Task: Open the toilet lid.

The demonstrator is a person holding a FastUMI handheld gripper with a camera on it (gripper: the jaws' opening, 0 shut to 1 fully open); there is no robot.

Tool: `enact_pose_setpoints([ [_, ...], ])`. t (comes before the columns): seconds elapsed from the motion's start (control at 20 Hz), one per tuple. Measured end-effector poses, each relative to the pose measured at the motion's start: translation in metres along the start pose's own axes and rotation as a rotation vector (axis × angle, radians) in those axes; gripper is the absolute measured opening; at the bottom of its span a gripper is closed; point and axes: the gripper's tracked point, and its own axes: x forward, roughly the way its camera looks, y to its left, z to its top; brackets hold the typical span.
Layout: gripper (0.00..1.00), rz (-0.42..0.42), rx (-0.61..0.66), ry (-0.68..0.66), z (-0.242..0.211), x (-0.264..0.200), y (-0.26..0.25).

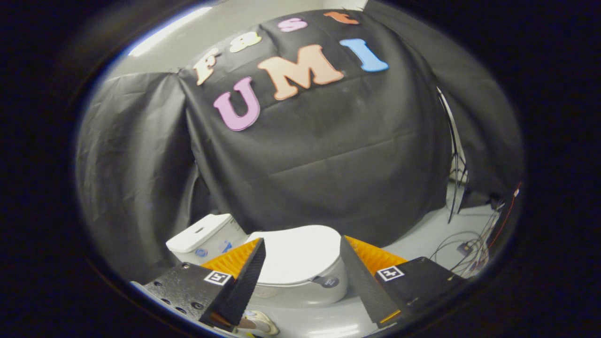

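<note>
Gripper fingers spread wide, holding nothing, poised above the toilet. Lid still down, lying between and just beyond the fingertips; tank off to the left. Best approach, I judge: drop to the lid's front rim, hook one finger under, lift in an arc toward the tank.

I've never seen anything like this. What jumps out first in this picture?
First, the white toilet on the pale floor, its lid shut flat, framed between the two fingers of the tongs, which stand open and touch nothing. Its white tank sits behind it, beyond the left finger, against the black cloth wall. A tangle of cables lies on the floor beyond the right finger.
</note>
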Motion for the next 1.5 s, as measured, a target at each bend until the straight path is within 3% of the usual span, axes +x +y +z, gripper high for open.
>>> enact_pose_setpoints([
  [0.4, 0.95, -0.020, 0.322, 0.192, -0.055, 0.083, -0.050],
  [0.6, 0.90, -0.026, 0.490, 0.263, -0.094, 0.110, -0.063],
  [1.05, 0.83, -0.076, 0.656, 0.351, -0.148, 0.150, -0.082],
  [1.25, 0.71, -0.078, 0.690, 0.387, -0.166, 0.161, -0.084],
  [1.35, 0.64, -0.032, 0.732, 0.387, -0.168, 0.168, -0.072],
  [1.5, 0.36, -0.029, 0.793, 0.376, -0.168, 0.167, -0.072],
])
